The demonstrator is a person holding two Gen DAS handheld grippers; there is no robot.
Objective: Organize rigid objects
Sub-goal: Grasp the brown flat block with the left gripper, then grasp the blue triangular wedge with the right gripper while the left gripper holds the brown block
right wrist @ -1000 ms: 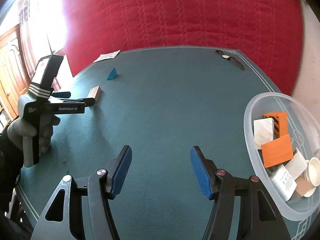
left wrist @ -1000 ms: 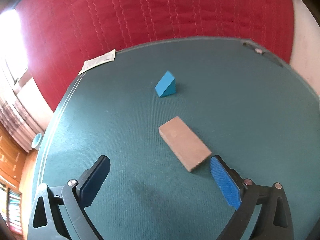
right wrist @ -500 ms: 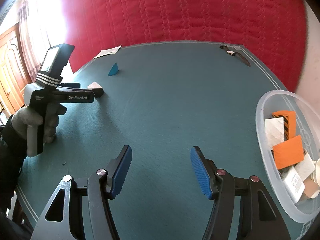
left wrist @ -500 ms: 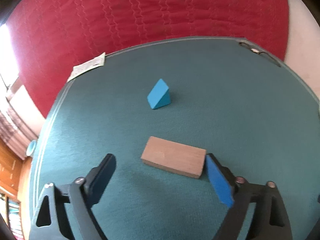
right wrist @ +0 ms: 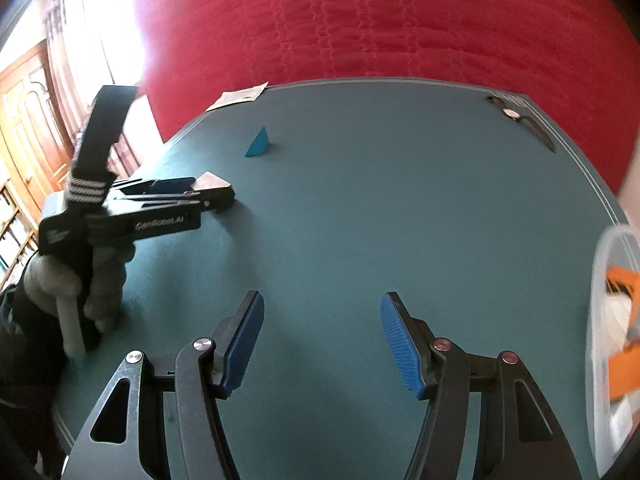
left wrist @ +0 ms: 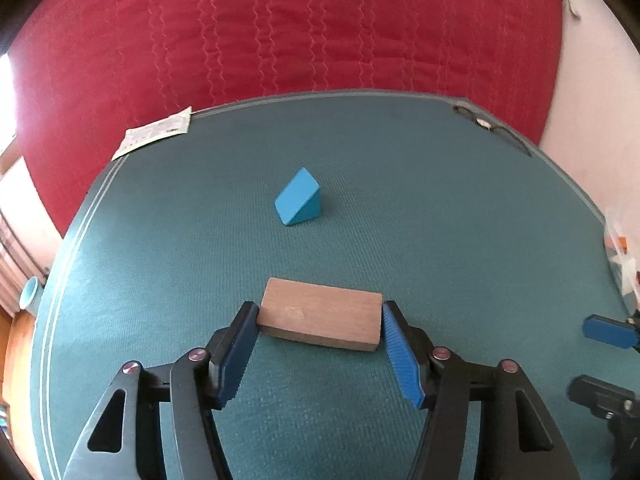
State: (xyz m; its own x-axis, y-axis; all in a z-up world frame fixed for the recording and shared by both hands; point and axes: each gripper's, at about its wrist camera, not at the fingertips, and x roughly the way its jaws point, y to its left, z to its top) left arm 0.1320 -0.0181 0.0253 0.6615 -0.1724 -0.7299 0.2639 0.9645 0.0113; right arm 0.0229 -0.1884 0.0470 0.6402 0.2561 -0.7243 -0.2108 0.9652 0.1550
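Wooden block (left wrist: 320,318) sits between the left gripper's (left wrist: 318,344) fingers, each tip touching one short end, though a firm clamp can't be confirmed. Best to squeeze squarely before lifting so it won't pivot. The blue wedge (left wrist: 298,197) stands beyond the fingertips. The right gripper (right wrist: 320,342) hangs wide, holding nothing; to its right, the clear tub (right wrist: 604,280) holds orange and white pieces
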